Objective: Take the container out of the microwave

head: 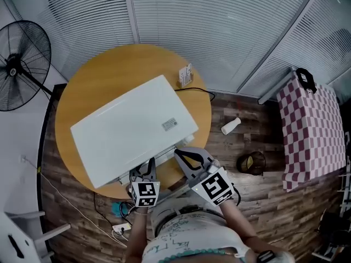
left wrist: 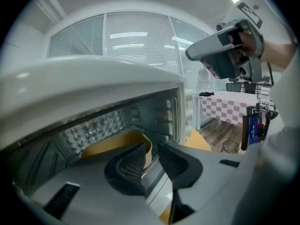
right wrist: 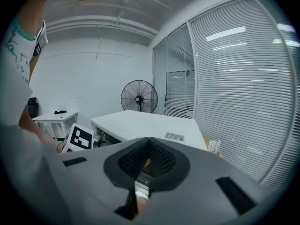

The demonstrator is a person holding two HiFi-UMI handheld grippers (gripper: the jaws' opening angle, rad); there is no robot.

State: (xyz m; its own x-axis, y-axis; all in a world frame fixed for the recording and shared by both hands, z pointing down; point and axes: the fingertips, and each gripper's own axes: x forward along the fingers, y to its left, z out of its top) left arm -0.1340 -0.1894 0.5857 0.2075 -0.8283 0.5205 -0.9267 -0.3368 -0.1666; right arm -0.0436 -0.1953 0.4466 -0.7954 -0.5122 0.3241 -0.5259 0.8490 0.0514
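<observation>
Windows with closed slatted blinds (head: pixel 219 26) wall in the far side of the room, over a floor (head: pixel 252 196) of dark wood planks. A round wooden table (head: pixel 98 75) stands by them. Most of its top is taken up by a white microwave (head: pixel 131 127), whose long side runs slantwise across the table. Its front faces the person holding the tools.

To one side a black standing fan (head: pixel 22 64) leans in. To the other is a table under a red-and-white checked cloth (head: pixel 312 136). On the floor between the two tables are a dark round pot (head: pixel 251 163) and a small white bottle (head: pixel 231 126) on its side. A small white box (head: pixel 186 75) sits on the round table just behind the microwave.

The oven's mouth is open, and the container (left wrist: pixel 117 142) is inside, low on the cavity floor. It is a shallow tan thing with its open side up. The part that shows stretches across the width of the cavity, and its curved end wall faces the opening. I cannot tell its full shape from here.

The left gripper (left wrist: pixel 152 153) reaches into the mouth with its jaws parted. The container's end wall sits right at the gap, beside the left-hand pad, with nothing pinched. The right gripper (right wrist: pixel 149 142) hangs just outside the front corner, its tips pressed together on nothing.
</observation>
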